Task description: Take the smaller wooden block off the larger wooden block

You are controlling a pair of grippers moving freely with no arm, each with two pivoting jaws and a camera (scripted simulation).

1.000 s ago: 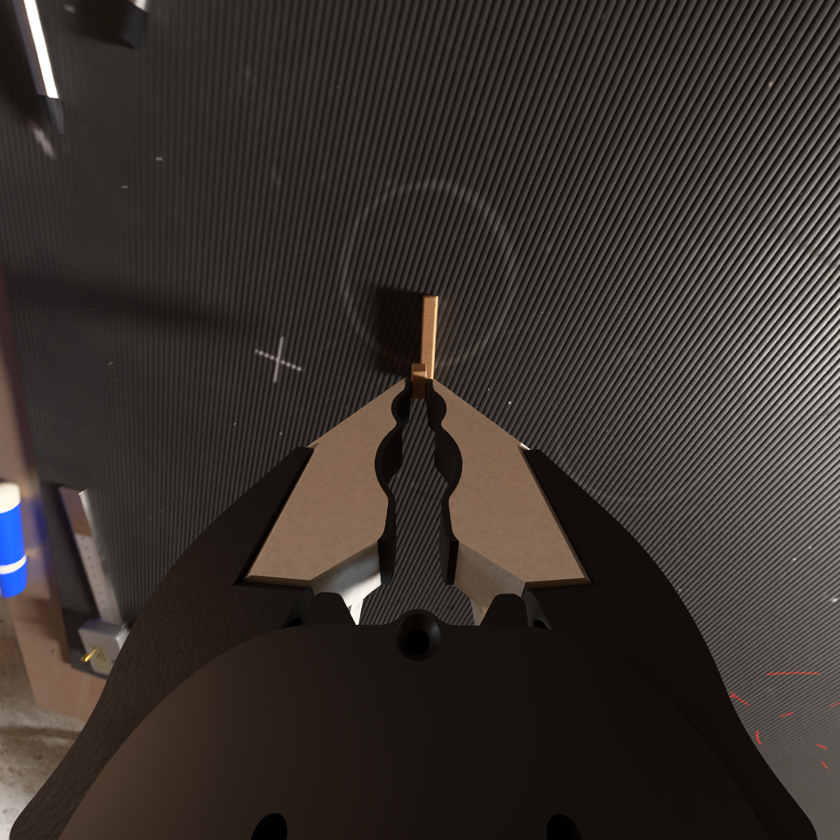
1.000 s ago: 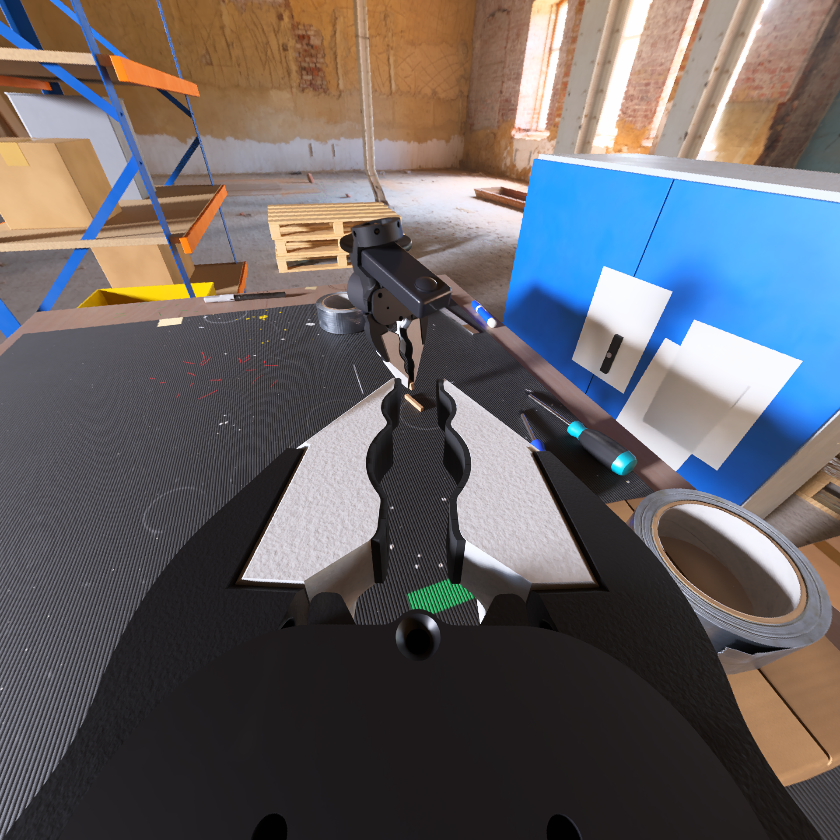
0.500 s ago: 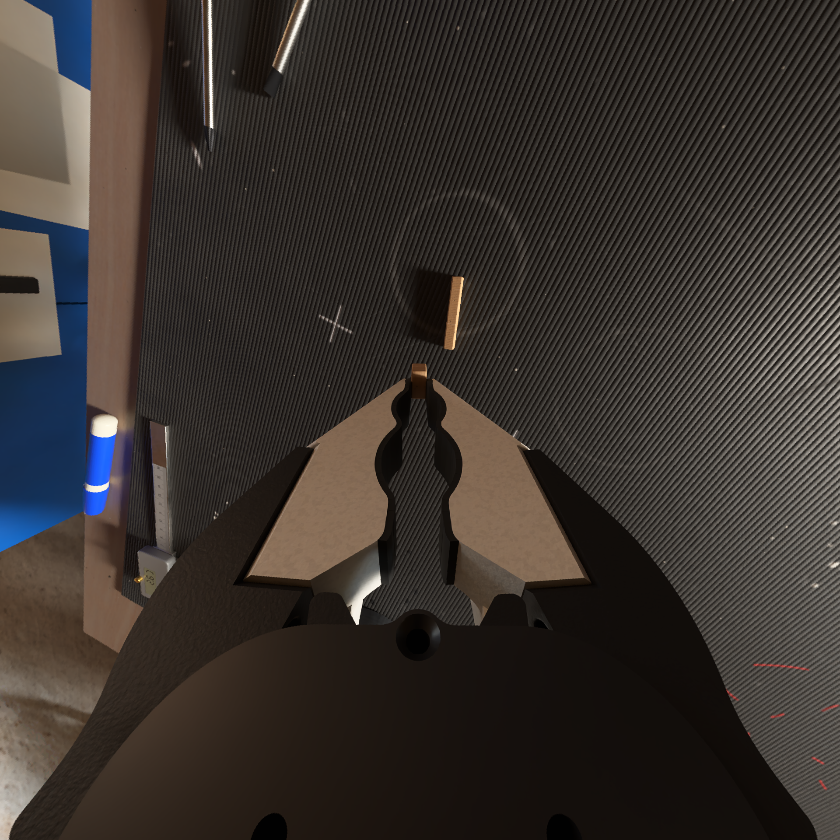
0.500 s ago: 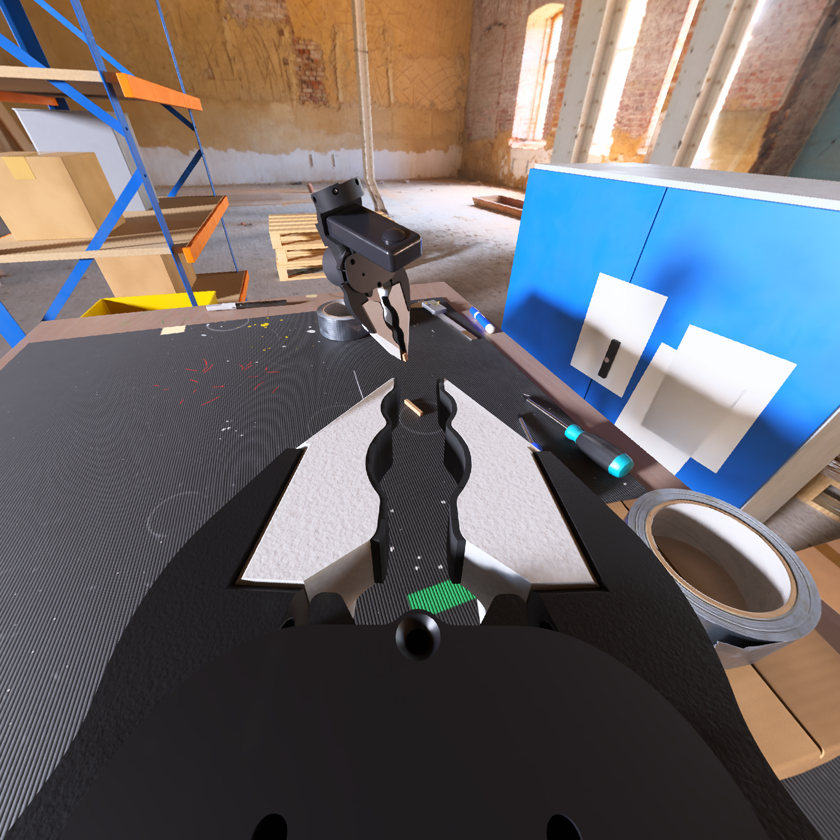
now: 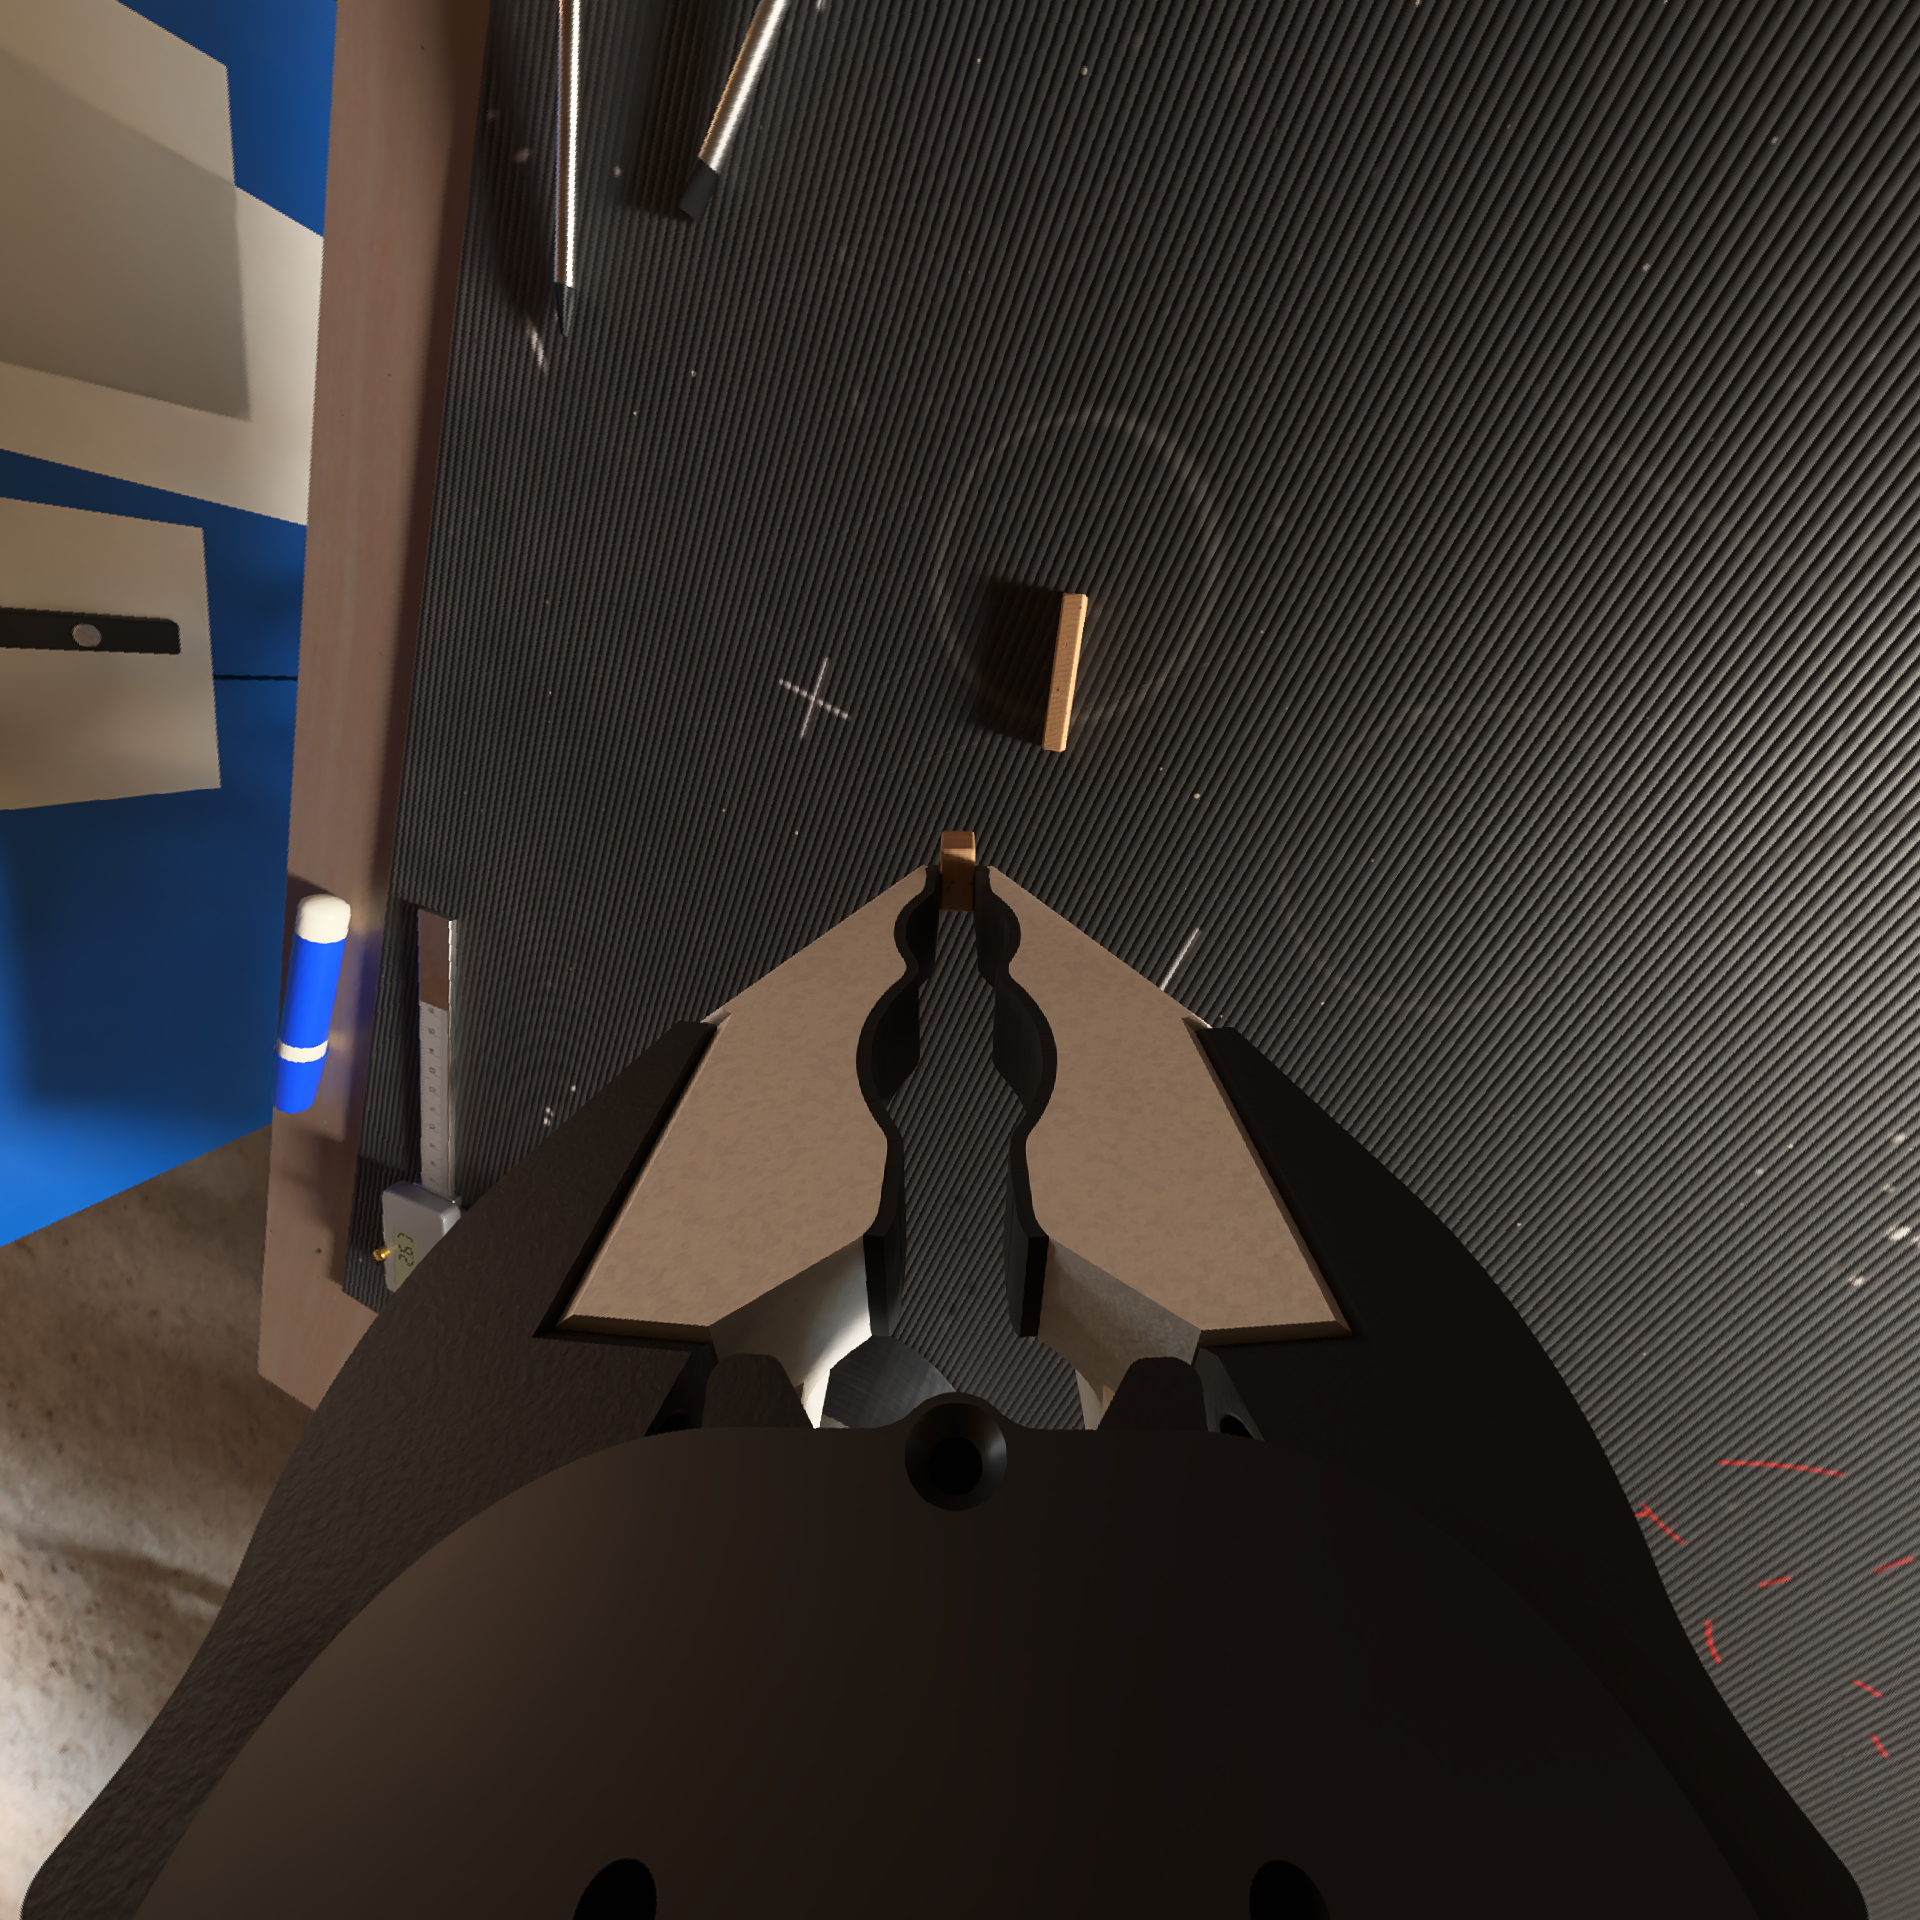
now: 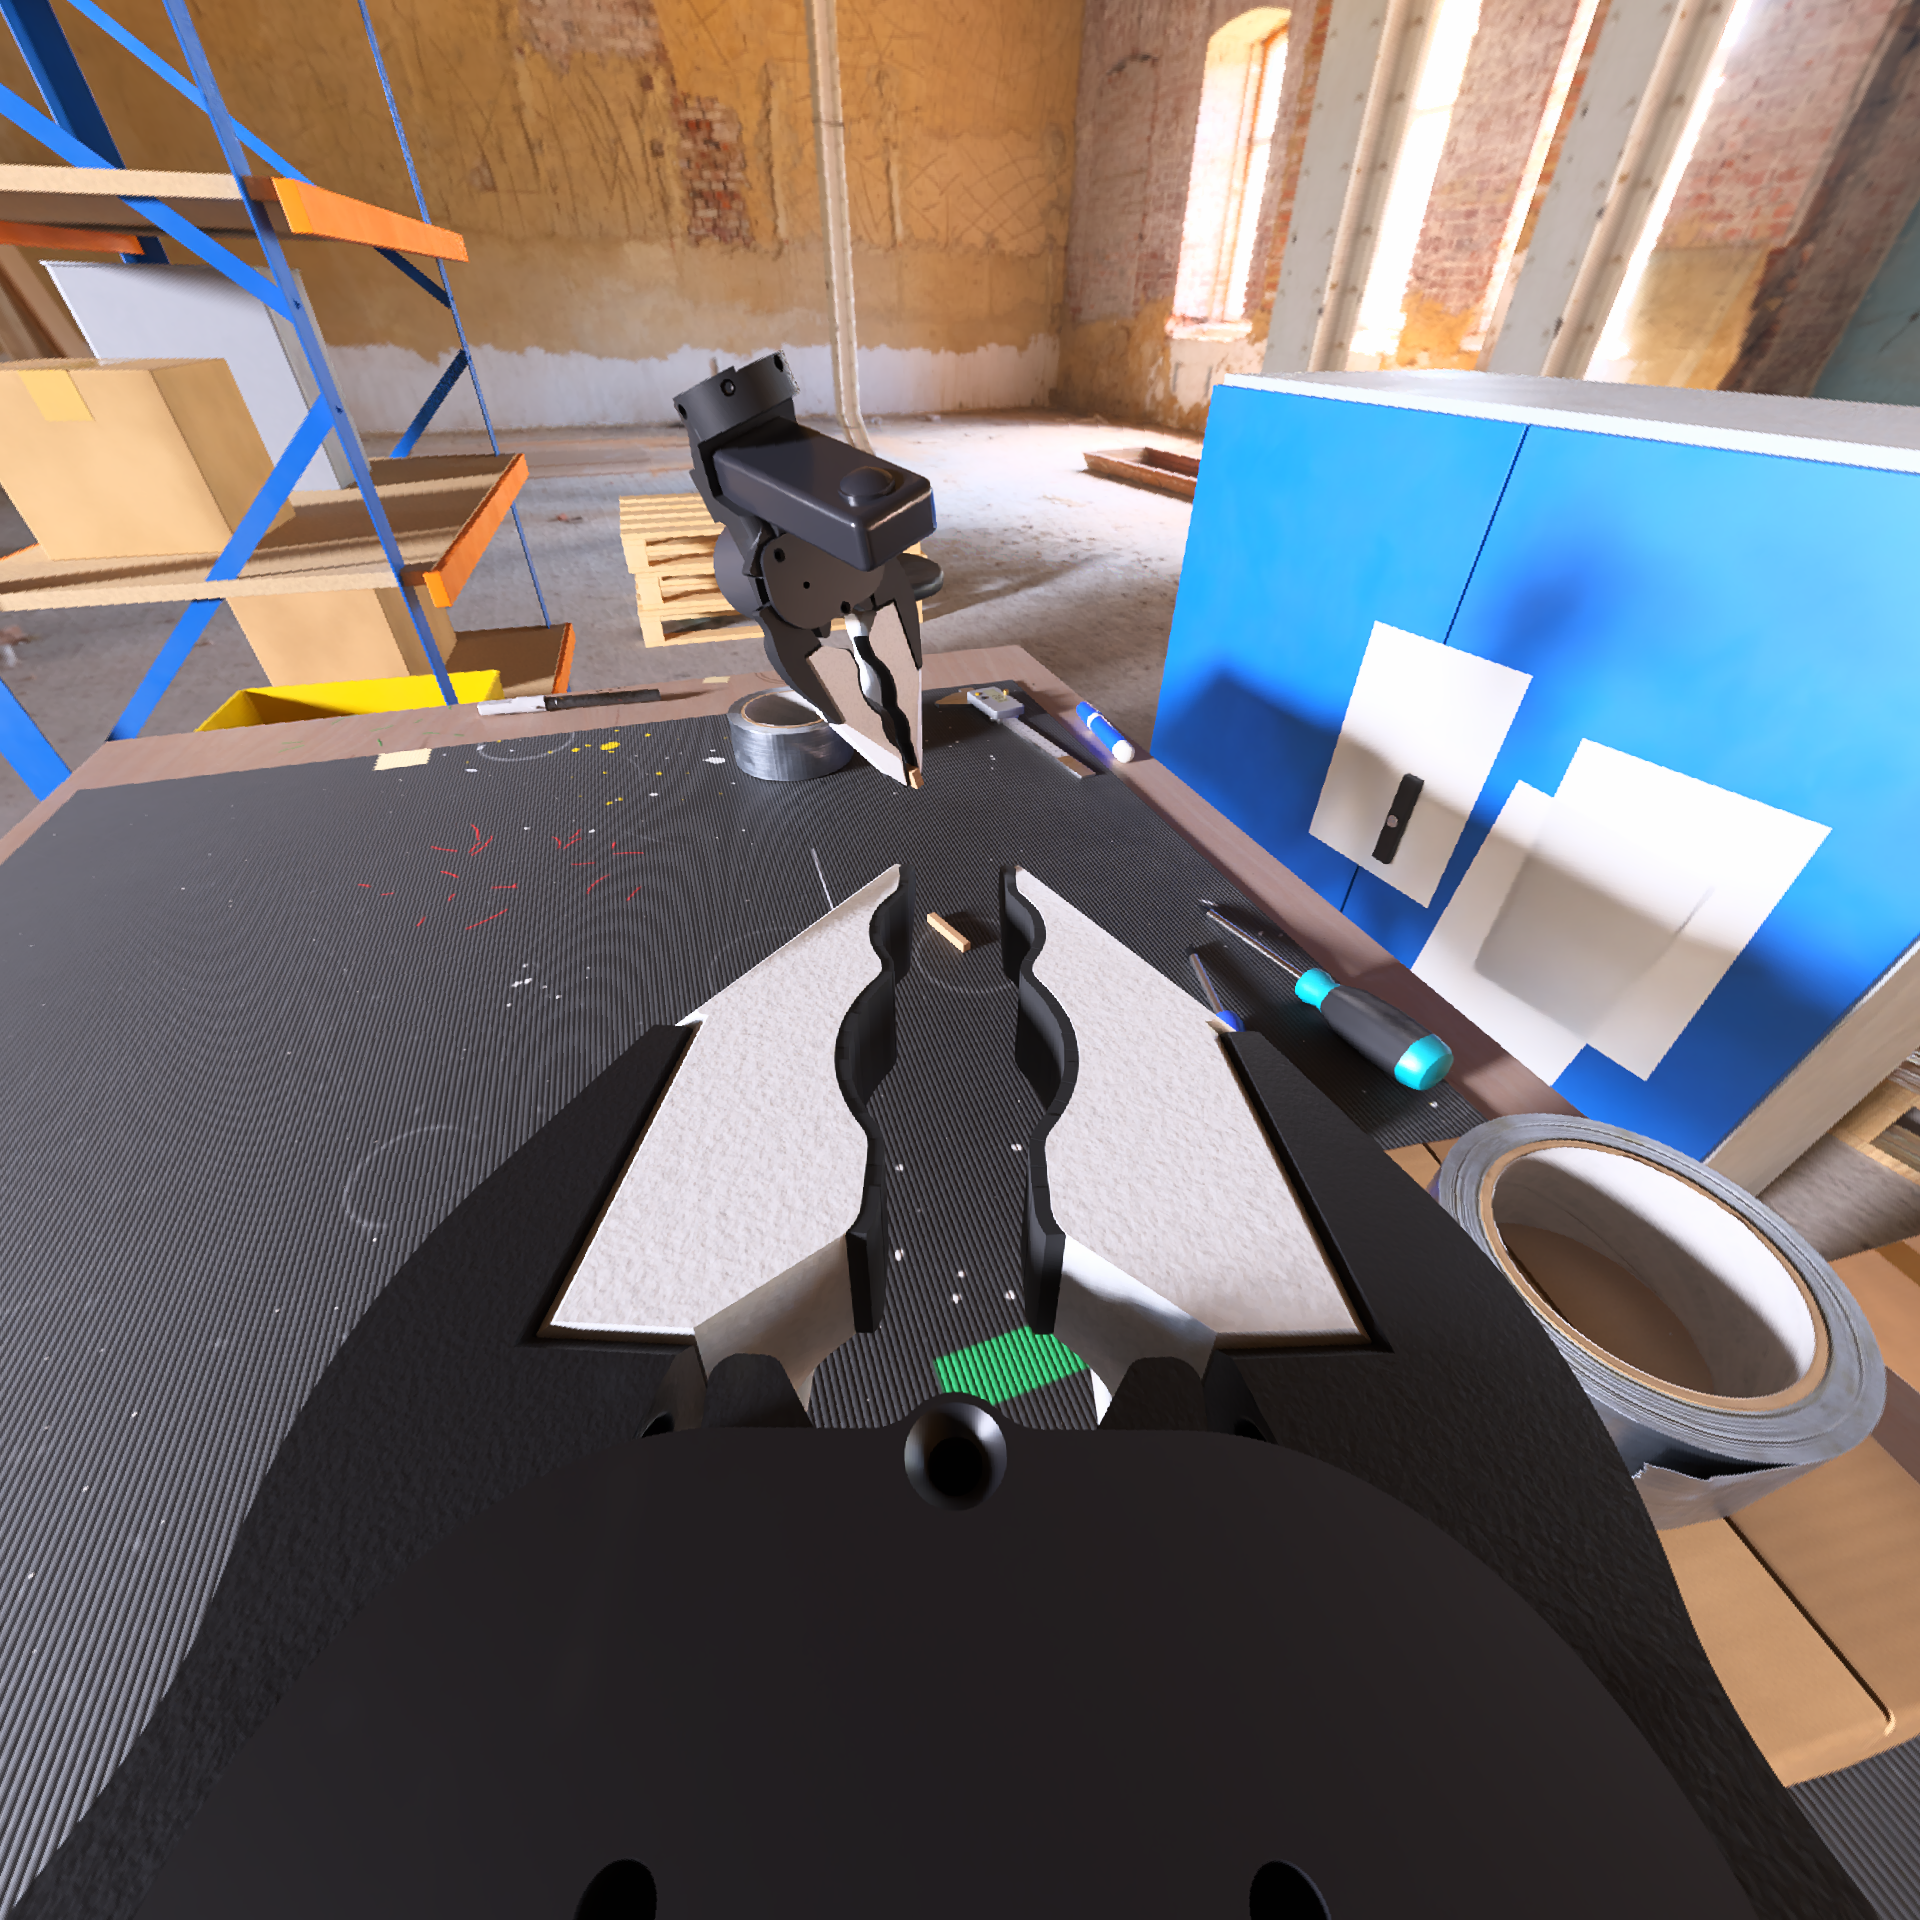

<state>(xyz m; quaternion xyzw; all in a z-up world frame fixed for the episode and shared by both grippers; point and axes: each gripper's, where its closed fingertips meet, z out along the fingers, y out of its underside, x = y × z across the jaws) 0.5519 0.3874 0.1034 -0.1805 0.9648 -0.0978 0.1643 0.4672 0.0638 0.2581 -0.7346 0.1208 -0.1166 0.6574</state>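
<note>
My left gripper (image 5: 957,878) is shut on the smaller wooden block (image 5: 957,860), a small tan cube held at its fingertips well above the black mat. The larger wooden block (image 5: 1065,670), a thin tan slab, lies alone on the mat below and beyond it. In the right wrist view the left gripper (image 6: 914,777) hangs in the air with the small block at its tips, and the larger block (image 6: 948,932) lies on the mat between and beyond the tips of my right gripper (image 6: 956,883), which is open and empty.
Two screwdrivers (image 6: 1340,1013) lie at the mat's right edge, with a grey tape roll (image 6: 1662,1299) nearer. Another tape roll (image 6: 779,738), a caliper (image 5: 434,1060) and a blue marker (image 5: 312,1003) lie at the far edge. A blue cabinet (image 6: 1558,675) stands to the right.
My left gripper has risen with the smaller block, lifting it off the larger block and away from it. The larger block stays on the mat. My right gripper has hardly moved.
</note>
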